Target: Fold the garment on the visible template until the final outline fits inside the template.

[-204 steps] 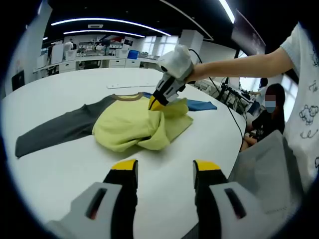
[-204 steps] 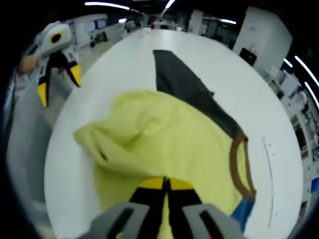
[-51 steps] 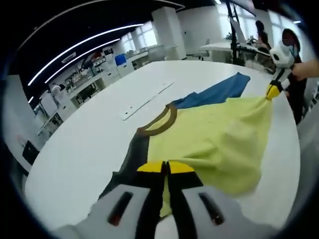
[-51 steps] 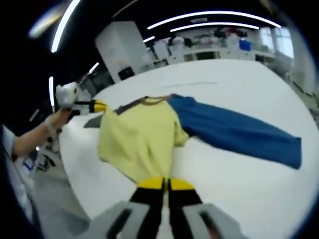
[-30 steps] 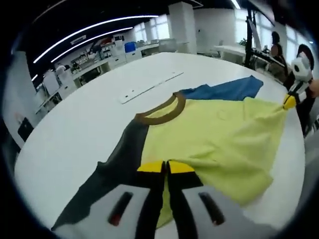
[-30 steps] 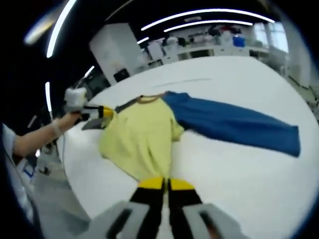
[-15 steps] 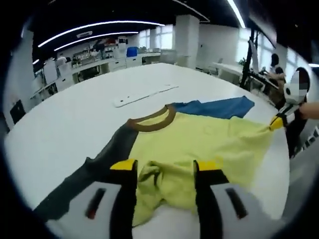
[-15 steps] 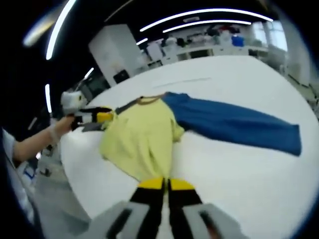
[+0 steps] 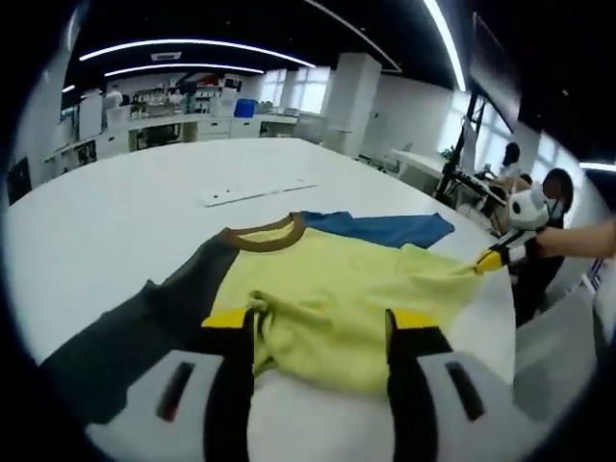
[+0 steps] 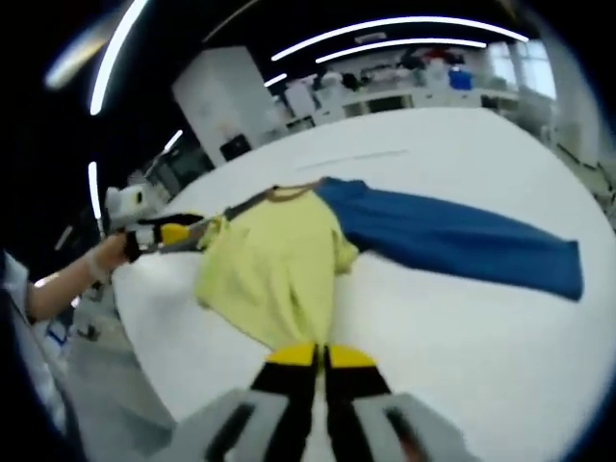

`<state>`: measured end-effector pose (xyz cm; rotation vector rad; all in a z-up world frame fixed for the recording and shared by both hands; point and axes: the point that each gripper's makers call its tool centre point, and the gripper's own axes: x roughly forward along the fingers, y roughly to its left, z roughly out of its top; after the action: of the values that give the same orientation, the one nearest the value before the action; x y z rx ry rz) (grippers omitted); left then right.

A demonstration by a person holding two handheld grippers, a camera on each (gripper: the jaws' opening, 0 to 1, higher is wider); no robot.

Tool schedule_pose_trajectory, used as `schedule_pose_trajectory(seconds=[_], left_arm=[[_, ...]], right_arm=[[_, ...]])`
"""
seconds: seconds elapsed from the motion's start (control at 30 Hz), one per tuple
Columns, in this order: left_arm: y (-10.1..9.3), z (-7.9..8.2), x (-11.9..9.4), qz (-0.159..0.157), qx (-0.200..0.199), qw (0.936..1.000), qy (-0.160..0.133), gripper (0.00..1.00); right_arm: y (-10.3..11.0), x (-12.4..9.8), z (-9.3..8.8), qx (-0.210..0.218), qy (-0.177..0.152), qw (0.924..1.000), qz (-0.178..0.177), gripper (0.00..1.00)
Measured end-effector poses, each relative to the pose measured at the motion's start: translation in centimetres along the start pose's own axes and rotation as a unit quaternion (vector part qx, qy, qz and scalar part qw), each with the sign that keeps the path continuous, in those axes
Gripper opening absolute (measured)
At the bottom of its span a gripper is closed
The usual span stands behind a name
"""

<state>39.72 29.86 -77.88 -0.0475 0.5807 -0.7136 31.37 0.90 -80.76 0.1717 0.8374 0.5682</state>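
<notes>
**A:** Where's the garment (image 9: pixel 327 294) sitting from your end?

**B:** Spread on the white bench (image 9: pixel 106 226), near the edge closest to me. Yellow body, brown collar (image 9: pixel 265 234), a dark grey sleeve (image 9: pixel 144 322) off to one side and a blue sleeve (image 10: pixel 452 241) to the other. I can't make out a template outline; there's just a pale strip (image 9: pixel 255 192) lying beyond the collar.

**A:** And your jaws?

**B:** On my left gripper (image 9: pixel 322 322) the jaws stand apart with the rumpled yellow hem lying between them, nothing pinched. On my right gripper (image 10: pixel 320 356) the jaws are pressed together on the yellow hem, and the cloth runs straight away from them.

**A:** How do you reckon it will handle?

**B:** Light, soft jersey, I'd say. It bunches where it's slack and pulls smooth where I have hold of it, so it won't keep any shape unaided. It looks likely to drag easily over this smooth bench, so tugging one corner may shift the whole piece.

**A:** Where would you grip?

**B:** At hems and corners, or the sleeve ends, pinching one layer cleanly. I'd avoid the middle of the body, as it would only tent and wrinkle.
</notes>
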Motion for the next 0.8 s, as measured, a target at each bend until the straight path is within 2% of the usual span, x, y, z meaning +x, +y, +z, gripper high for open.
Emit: schedule_pose_trajectory(seconds=[0.13, 0.17, 0.23, 0.37, 0.6, 0.8], left_arm=[[0.3, -1.7, -0.2, 0.005, -0.006, 0.9999, 0.009, 0.36], [0.7, -2.8, -0.2, 0.011, -0.019, 0.9995, 0.024, 0.33], [1.0, -3.8, 0.0, 0.015, -0.027, 0.9990, 0.032, 0.30], [1.8, -4.7, 0.4, 0.028, -0.034, 0.9986, 0.030, 0.24], [2.9, -4.9, 1.4, 0.039, -0.075, 0.9962, 0.021, 0.18], [3.3, -4.3, 1.8, 0.033, -0.101, 0.9943, 0.003, 0.08]], right_arm=[[0.1, 0.1, -0.1, 0.002, 0.001, 1.0000, 0.002, 0.00], [0.1, 0.1, -0.1, 0.002, 0.001, 1.0000, 0.002, 0.00], [0.0, 0.2, -0.2, 0.003, 0.003, 1.0000, 0.002, 0.00], [-0.1, 0.2, -0.2, 0.005, 0.002, 1.0000, 0.001, 0.00], [-0.1, 0.2, -0.3, 0.006, 0.003, 1.0000, 0.001, 0.00], [-0.1, 0.2, -0.5, 0.006, 0.004, 1.0000, 0.000, 0.00]])
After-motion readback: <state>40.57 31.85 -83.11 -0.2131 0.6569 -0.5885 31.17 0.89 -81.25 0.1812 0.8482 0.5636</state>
